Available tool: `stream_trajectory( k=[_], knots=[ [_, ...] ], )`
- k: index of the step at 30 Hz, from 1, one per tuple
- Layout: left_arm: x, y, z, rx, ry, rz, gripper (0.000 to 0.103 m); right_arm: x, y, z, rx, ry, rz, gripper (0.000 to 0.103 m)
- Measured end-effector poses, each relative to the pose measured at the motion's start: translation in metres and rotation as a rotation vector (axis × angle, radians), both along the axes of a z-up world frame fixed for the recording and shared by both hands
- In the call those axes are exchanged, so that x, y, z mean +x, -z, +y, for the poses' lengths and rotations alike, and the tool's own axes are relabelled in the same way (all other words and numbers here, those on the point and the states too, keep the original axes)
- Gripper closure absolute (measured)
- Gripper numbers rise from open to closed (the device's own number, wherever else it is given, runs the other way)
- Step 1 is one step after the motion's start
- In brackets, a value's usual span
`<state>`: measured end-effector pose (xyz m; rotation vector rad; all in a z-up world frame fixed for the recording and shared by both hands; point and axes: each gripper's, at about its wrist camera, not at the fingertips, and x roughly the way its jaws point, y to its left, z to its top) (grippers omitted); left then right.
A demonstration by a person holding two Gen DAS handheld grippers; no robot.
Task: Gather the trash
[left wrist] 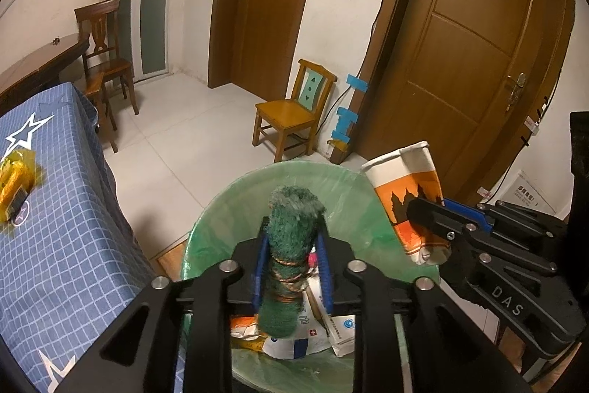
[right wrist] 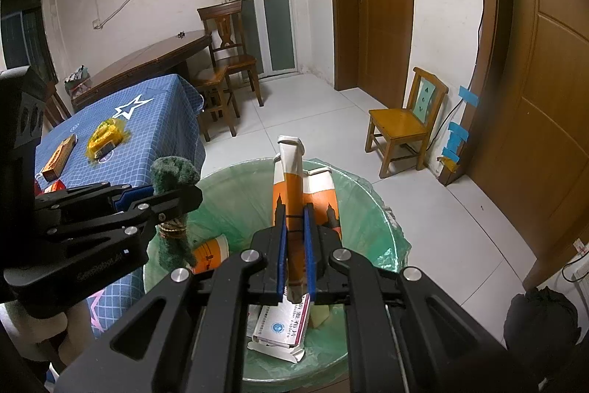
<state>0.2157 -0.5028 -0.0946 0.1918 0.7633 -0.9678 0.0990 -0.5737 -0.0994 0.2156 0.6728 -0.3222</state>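
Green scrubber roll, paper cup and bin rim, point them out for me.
green scrubber roll [left wrist: 291, 238], left wrist view, middle of the roll
paper cup [right wrist: 291, 186], right wrist view, flattened orange side
bin rim [right wrist: 368, 186], right wrist view, far right edge

Both grippers, left gripper [left wrist: 292, 227] and right gripper [right wrist: 294, 220], are black linkage frames, silver screws, blue finger pads, white lettering.

A rolled green scouring pad [left wrist: 292, 245], bound with wire, and a flattened orange-and-white paper cup [right wrist: 294, 194] hung upright over the green-lined bin [right wrist: 371, 209].
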Motion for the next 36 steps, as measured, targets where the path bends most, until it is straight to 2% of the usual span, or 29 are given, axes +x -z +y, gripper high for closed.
stream_trajectory(
  k=[3,4,5,7,13,17,18,21,22,27,32,36],
  knots=[
    [0.001,0.003,0.002,0.016,-0.003,-0.001,0.061,0.003,0.002,-0.004,0.006,-0.001,0.004,0.094],
    [0.002,0.003,0.002,0.019,-0.003,0.0,0.055,0.003,0.003,-0.005,0.009,0.004,0.003,0.09],
    [0.003,0.005,0.004,0.021,-0.005,0.0,0.051,0.003,0.003,-0.007,0.013,0.007,0.0,0.081],
    [0.004,0.006,0.005,0.026,-0.015,-0.002,0.043,0.003,0.004,-0.008,0.015,0.01,-0.003,0.077],
    [0.01,0.012,0.012,0.035,-0.029,0.008,0.042,-0.003,0.004,-0.01,0.012,0.012,-0.012,0.077],
    [0.003,0.004,0.022,0.029,-0.036,-0.014,0.042,-0.021,-0.007,-0.001,-0.017,-0.011,-0.062,0.077],
    [0.0,0.0,0.03,0.022,-0.038,-0.033,0.042,-0.03,-0.011,0.003,-0.031,-0.014,-0.078,0.072],
    [-0.018,-0.019,0.058,-0.019,-0.046,-0.102,0.031,-0.059,-0.02,0.023,-0.06,-0.018,-0.137,0.057],
    [-0.024,-0.026,0.064,-0.031,-0.053,-0.121,0.024,-0.072,-0.023,0.033,-0.081,-0.022,-0.158,0.055],
    [-0.067,-0.053,0.122,-0.104,-0.091,-0.214,0.006,-0.121,-0.032,0.064,-0.118,-0.018,-0.24,0.039],
    [-0.101,-0.067,0.157,-0.133,-0.137,-0.254,0.005,-0.156,-0.037,0.087,-0.126,-0.019,-0.277,0.029],
    [-0.128,-0.075,0.177,-0.15,-0.142,-0.286,0.005,-0.174,-0.036,0.098,-0.142,-0.025,-0.275,0.025]
  ],
)
